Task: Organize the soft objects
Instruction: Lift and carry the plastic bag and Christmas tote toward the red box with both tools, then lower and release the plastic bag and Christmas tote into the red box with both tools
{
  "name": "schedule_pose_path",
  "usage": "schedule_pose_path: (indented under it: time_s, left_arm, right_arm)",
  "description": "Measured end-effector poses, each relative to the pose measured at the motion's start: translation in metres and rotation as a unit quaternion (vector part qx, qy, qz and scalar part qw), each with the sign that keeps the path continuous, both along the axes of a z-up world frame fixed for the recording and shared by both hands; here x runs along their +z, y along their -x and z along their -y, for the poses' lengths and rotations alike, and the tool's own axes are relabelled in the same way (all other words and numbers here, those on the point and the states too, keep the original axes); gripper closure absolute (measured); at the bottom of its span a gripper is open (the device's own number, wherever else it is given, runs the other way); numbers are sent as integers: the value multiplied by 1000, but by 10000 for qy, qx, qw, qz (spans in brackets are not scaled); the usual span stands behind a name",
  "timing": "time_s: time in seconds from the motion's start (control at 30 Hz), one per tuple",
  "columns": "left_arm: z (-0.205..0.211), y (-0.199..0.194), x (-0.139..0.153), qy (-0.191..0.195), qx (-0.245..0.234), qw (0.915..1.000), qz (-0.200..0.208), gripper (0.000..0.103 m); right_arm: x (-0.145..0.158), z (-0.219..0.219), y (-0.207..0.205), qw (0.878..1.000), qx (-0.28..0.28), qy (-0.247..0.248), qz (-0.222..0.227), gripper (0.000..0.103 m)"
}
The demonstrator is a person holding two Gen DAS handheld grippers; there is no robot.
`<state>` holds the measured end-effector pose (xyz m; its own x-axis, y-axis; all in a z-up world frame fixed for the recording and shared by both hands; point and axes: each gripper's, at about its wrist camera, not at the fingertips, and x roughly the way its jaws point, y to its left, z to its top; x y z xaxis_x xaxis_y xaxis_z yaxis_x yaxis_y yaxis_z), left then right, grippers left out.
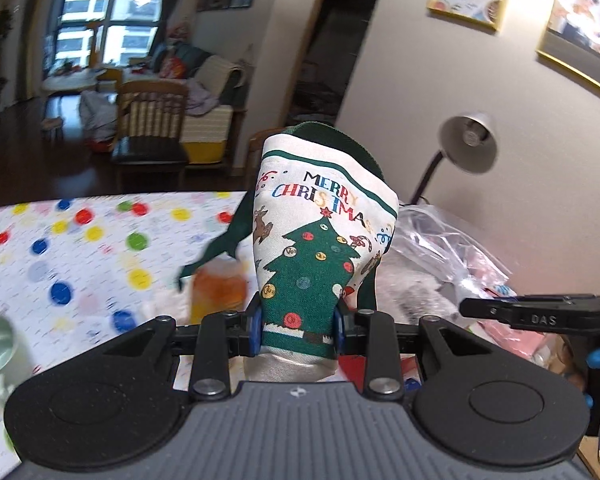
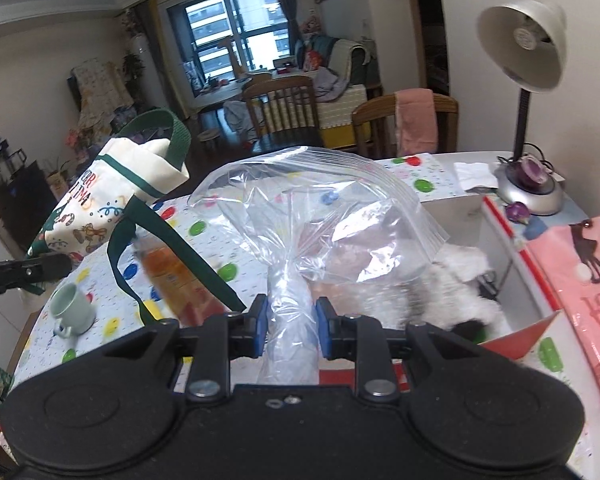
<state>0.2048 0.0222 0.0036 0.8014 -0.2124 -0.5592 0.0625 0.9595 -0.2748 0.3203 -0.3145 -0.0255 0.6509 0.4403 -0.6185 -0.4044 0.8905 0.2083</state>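
My left gripper's fingers [image 1: 254, 326] were clamped on the Christmas tote bag [image 1: 320, 236] and my right gripper [image 2: 291, 330] pinched the clear zip bag [image 2: 320, 216], both lifted above the dotted tabletop [image 1: 80, 236]; I judged steady grips would keep the cloth and crinkly film from slipping.

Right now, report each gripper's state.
Left gripper: closed on the Christmas bag.
Right gripper: closed on the clear plastic bag.

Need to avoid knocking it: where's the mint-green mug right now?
The mint-green mug stands on the dotted tablecloth at the right wrist view's lower left, left of the orange bottle, below the Christmas bag.
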Motion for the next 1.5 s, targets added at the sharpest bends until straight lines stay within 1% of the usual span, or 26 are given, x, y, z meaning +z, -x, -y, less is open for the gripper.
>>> schedule_pose_path:
  time_s: [0.17,0.5,0.67,0.83,0.97,1.13,1.2,1.5]
  left_arm:
    - [43,-21,4,-129,-391,9991,79,72]
    - [113,-64,13,76,-1032,9946,6,72]
    - [145,-85,11,71,-1282,9917,-55,72]
    - [168,-111,-3,219,-1367,9897,-375,72]
    - [177,-132,-21,268,-1348,9881,-694,72]
    - [189,-152,-50,10,-1282,9865,-1021,72]
    - [190,-157,-59,-3,-1241,9855,-1154,72]
    - [207,-176,-92,-295,-1266,9801,-1501,72]
  right_arm:
    - [0,26,-17,9998,-162,66,46,79]
    - [-14,75,-52,9983,-547,151,-109,79]
    - [-18,93,-65,9977,-623,238,-132,79]
    - [-25,103,-80,9973,-588,391,-207,79]
    - [-38,106,-97,9966,-537,472,-412,79]
    - [-60,102,-114,9944,-445,762,-584,79]
    - [-68,100,-118,9934,-368,888,-628,79]
    - [-92,93,-136,9893,-228,1197,-799,79]
